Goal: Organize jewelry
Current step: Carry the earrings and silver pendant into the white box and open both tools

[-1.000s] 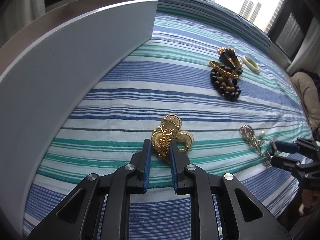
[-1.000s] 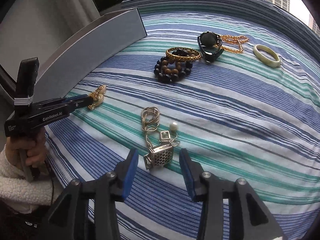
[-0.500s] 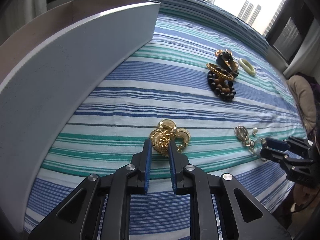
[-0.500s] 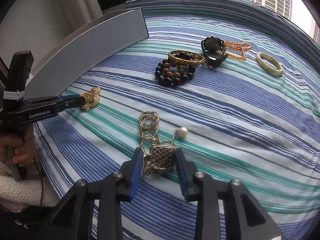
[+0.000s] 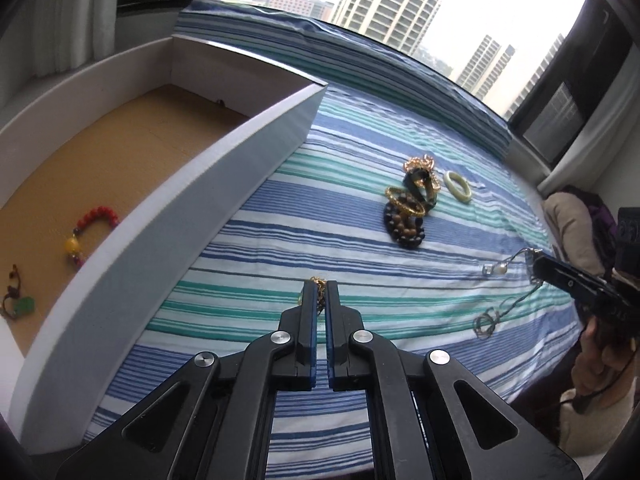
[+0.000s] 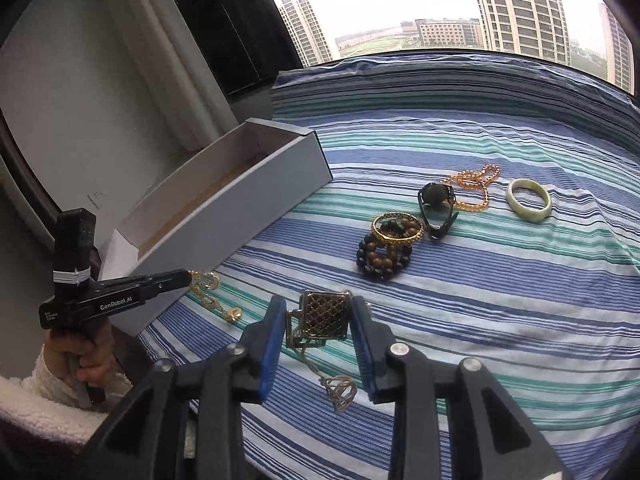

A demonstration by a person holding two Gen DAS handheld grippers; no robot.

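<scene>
Partly done: two beaded pieces, seemingly, lie in the white cardboard box (image 5: pixel 168 208); left gripper (image 5: pixel 319 294) pinches a gold chain necklace (image 6: pixel 208 292), right gripper (image 6: pixel 320 320) clamps a square lattice pendant (image 6: pixel 324 314); five pieces remain on the striped cloth (image 6: pixel 500 300).

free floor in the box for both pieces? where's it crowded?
Yes. The box floor is bare from the red bead bracelet to the far wall. Crowded: near end, bracelet plus green charm. On the bedspread, the beads, bangle, watch and jade ring cluster.

"GenRobot.AI" on left gripper (image 6: pixel 188 278)
</scene>
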